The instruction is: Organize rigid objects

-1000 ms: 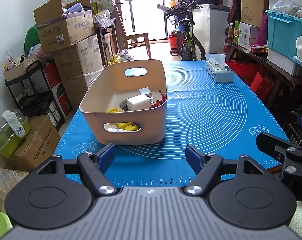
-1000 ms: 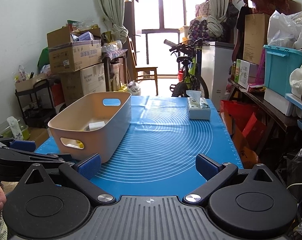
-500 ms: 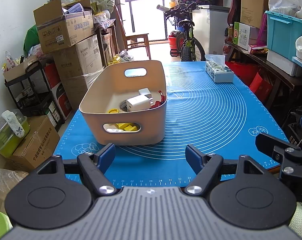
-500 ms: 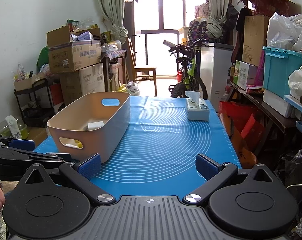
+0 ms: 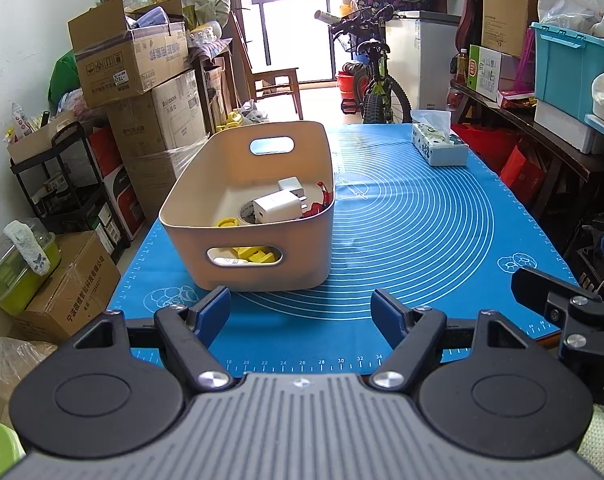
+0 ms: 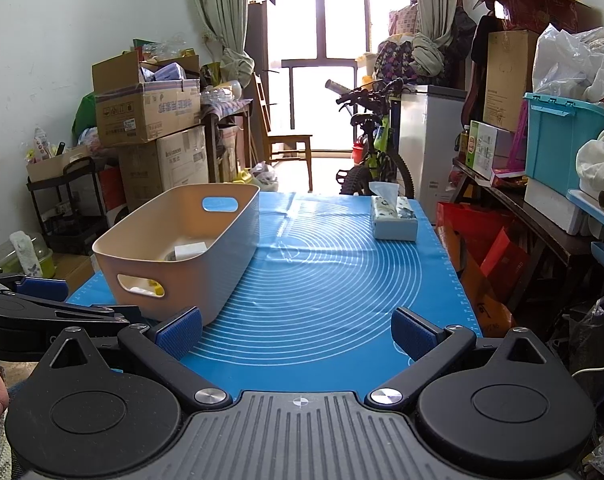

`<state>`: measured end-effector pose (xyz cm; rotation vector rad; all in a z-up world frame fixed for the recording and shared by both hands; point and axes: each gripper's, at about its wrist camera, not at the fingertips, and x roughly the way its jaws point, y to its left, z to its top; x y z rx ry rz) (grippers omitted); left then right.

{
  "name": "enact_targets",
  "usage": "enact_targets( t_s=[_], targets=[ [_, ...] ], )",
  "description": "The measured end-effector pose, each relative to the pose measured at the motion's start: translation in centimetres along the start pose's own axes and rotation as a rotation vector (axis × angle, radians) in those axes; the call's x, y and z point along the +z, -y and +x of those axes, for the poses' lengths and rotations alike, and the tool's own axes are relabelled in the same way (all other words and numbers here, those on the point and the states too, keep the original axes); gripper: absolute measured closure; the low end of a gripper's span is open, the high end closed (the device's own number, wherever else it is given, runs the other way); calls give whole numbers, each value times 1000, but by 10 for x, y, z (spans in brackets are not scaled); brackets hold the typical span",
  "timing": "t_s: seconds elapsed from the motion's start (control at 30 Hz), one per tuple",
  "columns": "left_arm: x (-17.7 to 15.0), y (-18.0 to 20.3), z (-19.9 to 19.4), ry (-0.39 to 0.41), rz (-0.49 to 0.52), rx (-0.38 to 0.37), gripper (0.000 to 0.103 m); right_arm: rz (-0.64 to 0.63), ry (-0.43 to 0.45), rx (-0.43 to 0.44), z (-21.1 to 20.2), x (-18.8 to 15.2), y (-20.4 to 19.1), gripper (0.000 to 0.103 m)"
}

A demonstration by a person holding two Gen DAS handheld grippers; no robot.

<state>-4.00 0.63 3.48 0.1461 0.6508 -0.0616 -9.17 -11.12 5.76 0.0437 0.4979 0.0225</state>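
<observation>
A beige plastic bin (image 5: 262, 268) stands on the blue mat (image 5: 413, 232), left of centre. In it lie a white charger (image 5: 276, 209), a second white plug (image 5: 292, 188), a tape roll (image 5: 246, 213), yellow pieces (image 5: 258, 255) and a red item (image 5: 319, 204). My left gripper (image 5: 300, 312) is open and empty, just short of the bin's near wall. My right gripper (image 6: 298, 328) is open and empty over the mat's near edge, to the right of the bin (image 6: 222, 256). The left gripper's fingers (image 6: 42, 286) show at the left of the right wrist view.
A tissue box (image 5: 437, 144) sits at the mat's far right, also in the right wrist view (image 6: 393, 220). Cardboard boxes (image 5: 138, 60) and a black cart (image 5: 62, 184) line the left wall. A bicycle (image 5: 375, 80) stands beyond the table; shelves with a teal crate (image 5: 569, 68) run along the right.
Both grippers have barely drifted; the view has shifted slightly. Nothing was taken hold of or let go.
</observation>
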Motion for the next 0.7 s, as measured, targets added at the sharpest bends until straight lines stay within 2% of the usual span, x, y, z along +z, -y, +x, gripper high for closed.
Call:
enact_targets(
  t_s=[0.7],
  targets=[
    [1,-2,-1,3,-4,-1,26,0,1,-4,-2,-1,1,3]
  ],
)
